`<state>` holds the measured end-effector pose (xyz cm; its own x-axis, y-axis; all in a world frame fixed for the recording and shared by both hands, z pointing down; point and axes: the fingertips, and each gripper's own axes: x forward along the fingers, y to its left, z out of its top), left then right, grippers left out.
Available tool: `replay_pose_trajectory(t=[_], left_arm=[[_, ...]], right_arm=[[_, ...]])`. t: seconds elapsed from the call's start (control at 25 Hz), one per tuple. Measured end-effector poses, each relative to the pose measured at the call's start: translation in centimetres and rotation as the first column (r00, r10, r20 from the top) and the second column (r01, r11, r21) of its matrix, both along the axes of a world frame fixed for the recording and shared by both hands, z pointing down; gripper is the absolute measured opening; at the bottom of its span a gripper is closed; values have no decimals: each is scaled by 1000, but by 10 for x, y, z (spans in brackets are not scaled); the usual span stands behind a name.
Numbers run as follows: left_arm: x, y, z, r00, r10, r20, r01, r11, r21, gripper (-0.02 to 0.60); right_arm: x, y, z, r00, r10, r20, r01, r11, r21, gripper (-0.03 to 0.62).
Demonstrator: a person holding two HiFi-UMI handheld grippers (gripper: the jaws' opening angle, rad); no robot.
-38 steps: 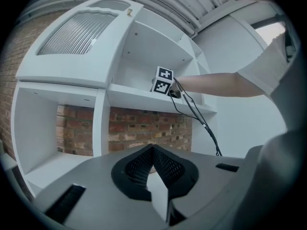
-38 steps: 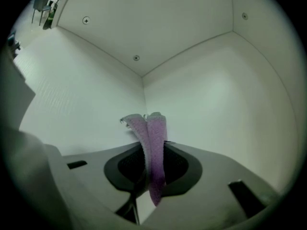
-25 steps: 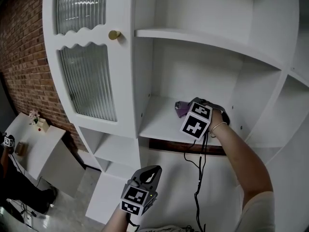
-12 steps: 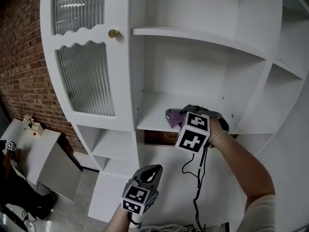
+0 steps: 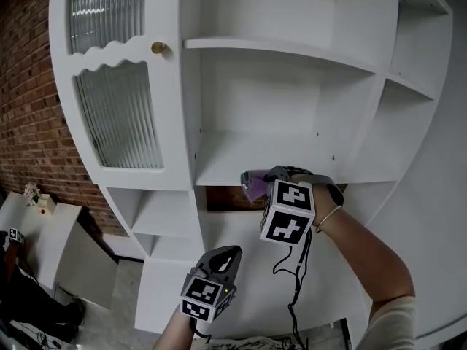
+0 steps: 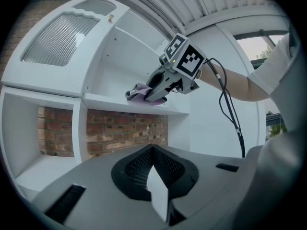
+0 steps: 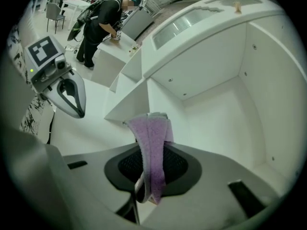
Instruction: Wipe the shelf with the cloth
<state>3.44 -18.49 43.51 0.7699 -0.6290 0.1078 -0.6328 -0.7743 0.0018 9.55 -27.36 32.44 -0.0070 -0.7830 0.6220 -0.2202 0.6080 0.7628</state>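
A purple cloth (image 5: 255, 184) lies against the front edge of the white shelf (image 5: 219, 168), and my right gripper (image 5: 264, 181) is shut on it. In the right gripper view the cloth (image 7: 152, 150) hangs folded out of the closed jaws, with the shelf board (image 7: 211, 123) stretching away behind it. From the left gripper view the cloth (image 6: 136, 92) shows at the tip of the right gripper (image 6: 144, 94), on the shelf (image 6: 110, 101). My left gripper (image 5: 228, 255) hangs low before the cabinet, jaws shut and empty.
The white cabinet has a ribbed glass door (image 5: 120, 122) with a brass knob (image 5: 157, 47) at the left, and open compartments (image 5: 164, 214) below. A brick wall (image 5: 25, 122) stands at the left. A person (image 7: 100, 25) stands at a white table far off.
My right gripper has drawn the cloth from deeper on the shelf toward its front edge. The head view has tilted, so the cabinet sits higher. The left gripper has hardly moved.
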Motion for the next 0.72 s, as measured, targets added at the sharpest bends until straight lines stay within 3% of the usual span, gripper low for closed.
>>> replay_pose_trajectory(t=[0.28,0.56,0.72], left_arm=[[16,6,-10,999,41,24,-42,999,33,12],[33,-4,-21,999,33,17,-34,998,52,12],[40,-11,-19,999,21,35,-22,999,29,12]], right_arm=[[15,31,1,1000,-1,21,3,997,-81,80],[44,8,-30,1000,21,-14,-20,998,61,81],[72,-31,-57,997,69,-27,-63,982,181,81]])
